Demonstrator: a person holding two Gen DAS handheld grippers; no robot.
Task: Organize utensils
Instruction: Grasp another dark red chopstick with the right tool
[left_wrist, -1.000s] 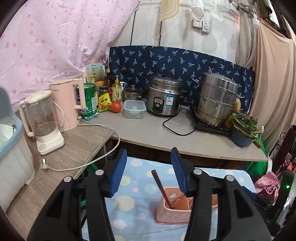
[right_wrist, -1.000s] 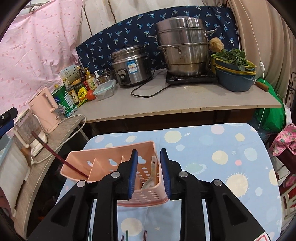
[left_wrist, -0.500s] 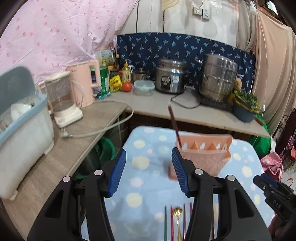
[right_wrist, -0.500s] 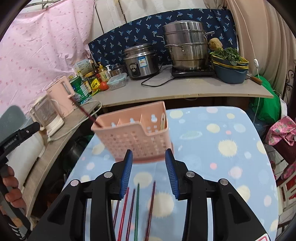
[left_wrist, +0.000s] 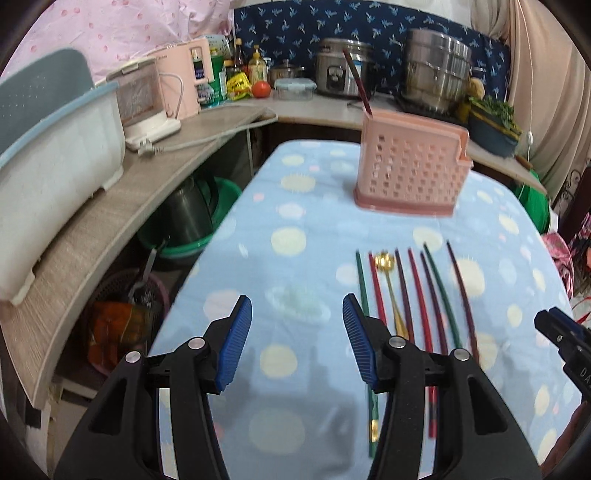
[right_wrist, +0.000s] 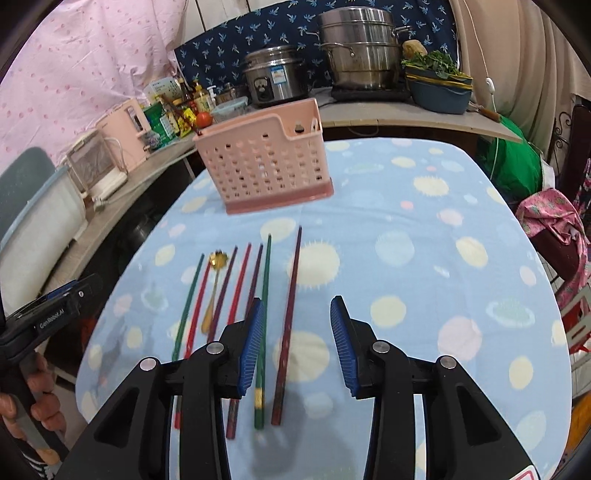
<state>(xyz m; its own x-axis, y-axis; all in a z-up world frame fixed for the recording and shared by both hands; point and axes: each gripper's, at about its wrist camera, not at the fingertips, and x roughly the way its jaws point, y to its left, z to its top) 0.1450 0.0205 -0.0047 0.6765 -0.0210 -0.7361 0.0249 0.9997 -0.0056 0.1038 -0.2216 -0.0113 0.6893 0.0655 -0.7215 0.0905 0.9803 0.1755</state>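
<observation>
A: Where are the utensils?

B: A row of chopsticks (right_wrist: 266, 295) and one gold spoon (right_wrist: 216, 266) is laid flat on the dotted blue cloth (right_wrist: 424, 258), roughly parallel, tips toward the pink caddy (right_wrist: 266, 173). They are laid side by side with gaps between, presumably so each can be pinched singly.

A: And the caddy?

B: It is stood upright at the far end of the cloth, well apart from the row. One dark red chopstick (left_wrist: 356, 83) is already leaned in its left end, and something pale is seen through the notch at the right end; what it is cannot be told. So some sorting is judged done and most is left.

A: Right gripper?

B: The right gripper (right_wrist: 297, 341) is held above the near ends of the row, jaws apart and nothing grasped. The dark brown chopstick (right_wrist: 290, 314) is seen in the gap and the green one (right_wrist: 264, 325) just beside the left pad. No pad is pressed on either. That stick is judged the likely next pick, being farthest from its neighbours.

A: Left gripper?

B: The left gripper (left_wrist: 297, 341) is held released over bare cloth, nothing between the pads, the row just to its right. It is probably kept off to the side so the other hand is not blocked.

A: Risks?

B: Neighbouring sticks may be nudged on the soft cloth.
</observation>
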